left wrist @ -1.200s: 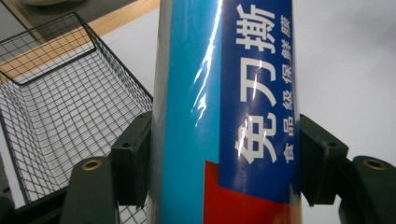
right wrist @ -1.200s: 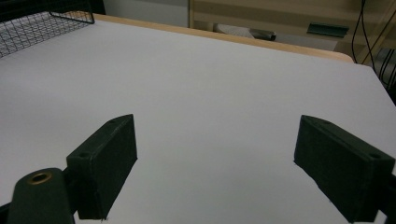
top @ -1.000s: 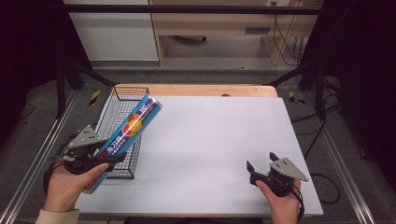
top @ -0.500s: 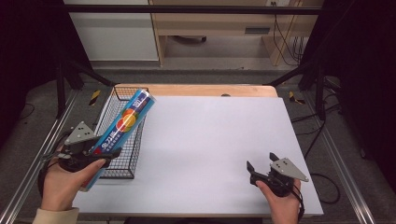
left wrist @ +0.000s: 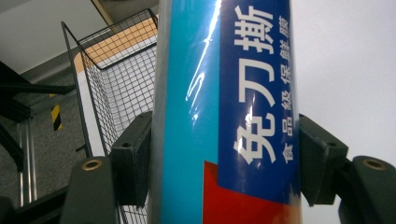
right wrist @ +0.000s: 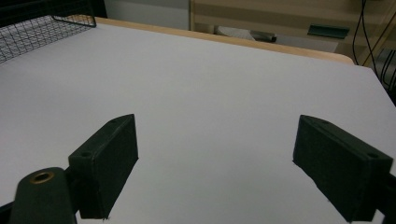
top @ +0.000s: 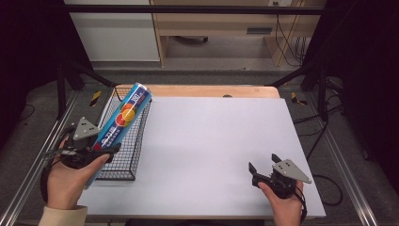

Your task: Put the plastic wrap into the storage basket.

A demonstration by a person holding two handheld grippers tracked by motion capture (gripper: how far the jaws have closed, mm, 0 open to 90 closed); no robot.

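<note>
A long blue box of cling film (top: 123,118) with red and orange marks slants over the black wire basket (top: 136,141) at the table's left. My left gripper (top: 96,151) is shut on its lower part. In the left gripper view both pads press the blue box (left wrist: 224,112) from either side, with the basket (left wrist: 116,79) behind it. My right gripper (top: 263,167) rests near the front right of the white table top (top: 211,141), open. The right gripper view shows its jaws wide apart with only bare white table (right wrist: 210,93) between them.
The basket's corner (right wrist: 46,28) shows at the far left in the right gripper view. A wooden strip (top: 207,91) runs along the table's far edge. Metal rails and black frame legs flank the table, with cables on the floor at the right (top: 324,136).
My left hand has carried the box leftward, so it now lies over the basket and points more steeply away. The right gripper has stayed put.
</note>
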